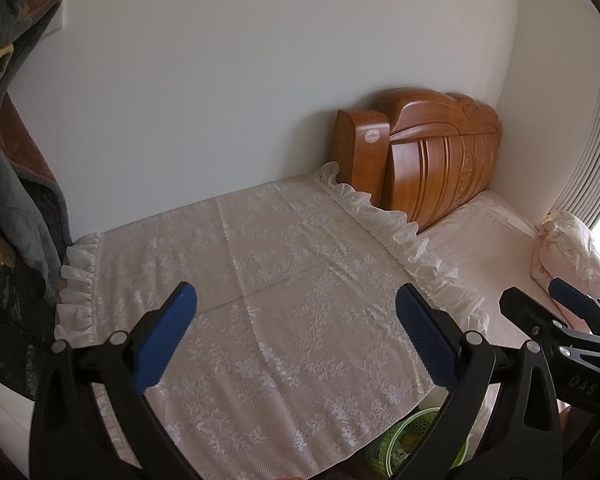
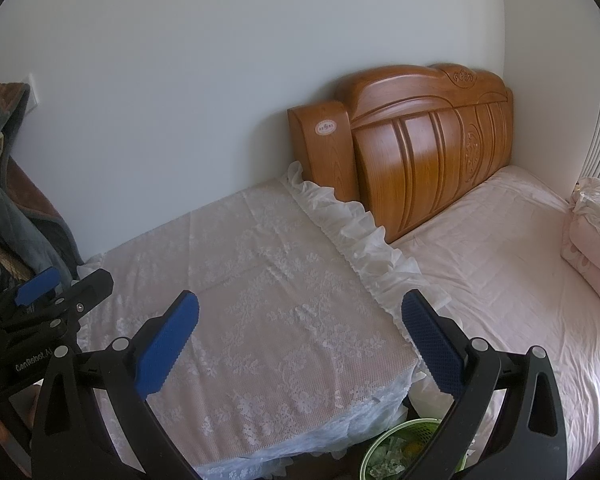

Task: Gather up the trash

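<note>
A green mesh waste basket (image 2: 400, 432) stands on the floor between the lace-covered surface and the bed, holding crumpled paper scraps (image 2: 384, 460) and something yellow. In the left wrist view only part of the basket (image 1: 416, 428) shows, behind a finger. My left gripper (image 1: 296, 336) hovers open over the lace cloth (image 1: 284, 280) with nothing between its blue pads. My right gripper (image 2: 300, 344) is also open and holds nothing, above the cloth's right edge. Each gripper shows in the other's view: the right gripper (image 1: 540, 300) and the left gripper (image 2: 66, 286). No loose trash lies on the cloth.
A carved wooden headboard (image 2: 420, 140) leans in the corner behind a bed with a pink sheet (image 2: 500, 272). A folded pink quilt (image 2: 596, 232) lies at the far right. Dark clothes (image 1: 12, 200) hang at the left. A white wall backs everything.
</note>
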### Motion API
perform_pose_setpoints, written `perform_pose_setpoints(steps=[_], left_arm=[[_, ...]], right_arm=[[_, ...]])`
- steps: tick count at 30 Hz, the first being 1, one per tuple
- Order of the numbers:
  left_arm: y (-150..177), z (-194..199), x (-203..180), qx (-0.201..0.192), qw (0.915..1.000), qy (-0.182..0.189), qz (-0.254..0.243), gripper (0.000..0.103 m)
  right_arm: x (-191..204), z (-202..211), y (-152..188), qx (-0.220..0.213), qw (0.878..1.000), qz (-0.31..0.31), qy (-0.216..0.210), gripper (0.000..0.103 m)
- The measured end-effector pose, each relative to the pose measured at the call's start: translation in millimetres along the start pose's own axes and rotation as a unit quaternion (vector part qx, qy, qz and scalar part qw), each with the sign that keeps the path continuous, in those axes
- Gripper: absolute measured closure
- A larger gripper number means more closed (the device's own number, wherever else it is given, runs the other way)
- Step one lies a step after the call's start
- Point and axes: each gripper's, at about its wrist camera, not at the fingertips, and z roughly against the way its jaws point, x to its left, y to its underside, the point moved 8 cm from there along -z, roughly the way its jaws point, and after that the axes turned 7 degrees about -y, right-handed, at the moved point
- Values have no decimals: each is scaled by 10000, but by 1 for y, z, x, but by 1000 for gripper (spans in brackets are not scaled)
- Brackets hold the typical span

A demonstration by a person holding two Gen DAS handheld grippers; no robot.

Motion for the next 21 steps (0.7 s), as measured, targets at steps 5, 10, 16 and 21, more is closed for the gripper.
perform_pose_setpoints(steps=[5, 10, 16, 21], left_arm=[[2, 0, 0, -8, 10000, -12, -18, 8], [2, 1, 1, -82, 9999, -84, -73, 8], [3, 1, 1, 29, 10000, 64, 10, 8], [4, 2, 2, 60, 9999, 112, -10, 8]], right_arm=[[1, 0, 0, 5, 10000, 14, -6, 2], [1, 0, 1, 11, 10000, 10, 4, 2], [0, 2, 11, 30, 10000, 27, 19, 2], [2, 2, 14, 68, 10000, 49, 19, 2]])
